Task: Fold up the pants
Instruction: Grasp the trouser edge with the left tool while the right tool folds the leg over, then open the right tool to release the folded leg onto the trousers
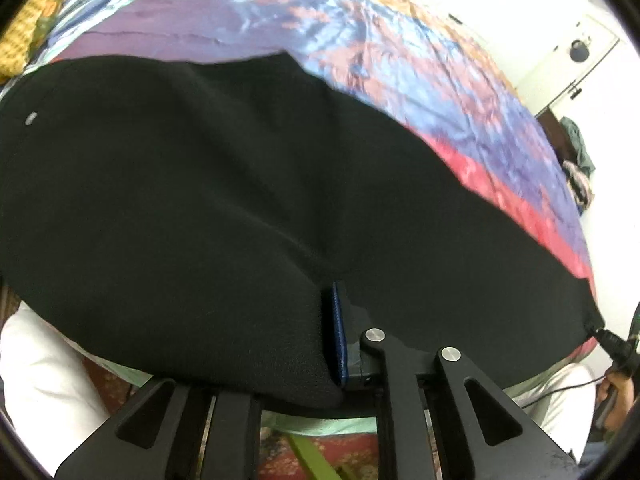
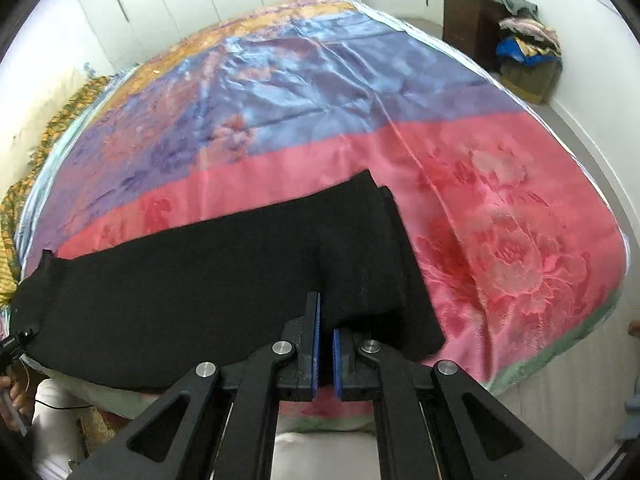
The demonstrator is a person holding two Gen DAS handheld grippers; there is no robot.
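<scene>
Black pants (image 2: 208, 280), stretched lengthwise along the near bed edge.

I count one pair of black pants (image 2: 224, 280), spread across one bed (image 2: 500, 184) under one patterned cover. I see two grippers: my left gripper (image 1: 334, 332) and my right gripper (image 2: 326, 344), each showing two blue pads where I can see both; on the left only one pad (image 1: 340, 340) shows, the other hidden by cloth. One dark cabinet (image 2: 464, 16) stands in the corner, with one heap of clothes (image 2: 528, 52) beside it. One yellow floral cloth (image 2: 24, 208) lies at the far edge. One hand (image 1: 616, 396) shows, holding the other gripper.
</scene>
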